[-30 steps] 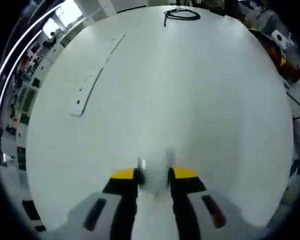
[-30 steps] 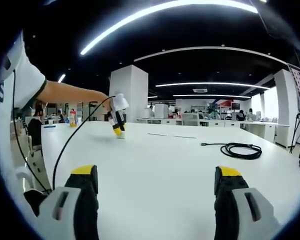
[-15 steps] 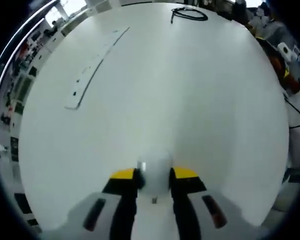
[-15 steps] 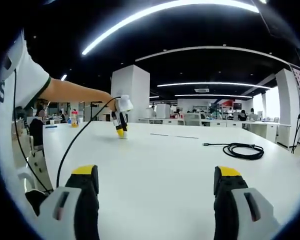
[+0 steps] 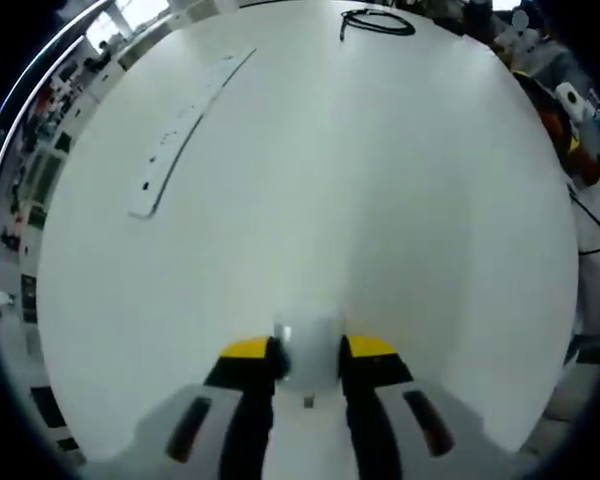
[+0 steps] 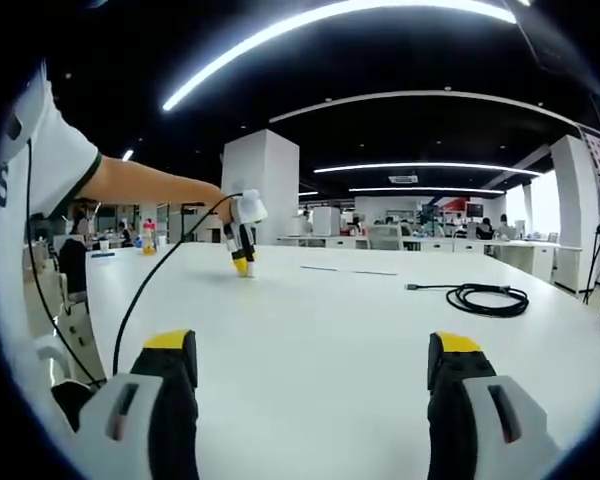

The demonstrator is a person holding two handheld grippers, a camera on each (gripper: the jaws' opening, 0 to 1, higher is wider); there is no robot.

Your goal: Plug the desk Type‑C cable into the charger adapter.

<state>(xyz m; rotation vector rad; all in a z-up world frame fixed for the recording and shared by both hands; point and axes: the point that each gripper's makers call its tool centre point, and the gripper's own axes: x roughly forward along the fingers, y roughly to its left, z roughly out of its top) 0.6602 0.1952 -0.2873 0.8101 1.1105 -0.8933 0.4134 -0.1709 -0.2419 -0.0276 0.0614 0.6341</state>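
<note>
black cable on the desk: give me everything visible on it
The black cable lies flat on the white desk, wound into a loose flat coil of a few loops, with one short end running straight out to a small plug. It looks like thin, rubbery round cord. Nothing touches it but the desk; the right gripper stands open, well short of it. In the left gripper view it sits at the far edge of the desk, same coil, one tail bent off.

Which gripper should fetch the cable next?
Right. Right gripper is open and faces the coiled cable. Left gripper is down at the desk, jaws closed on a white adapter.
</note>
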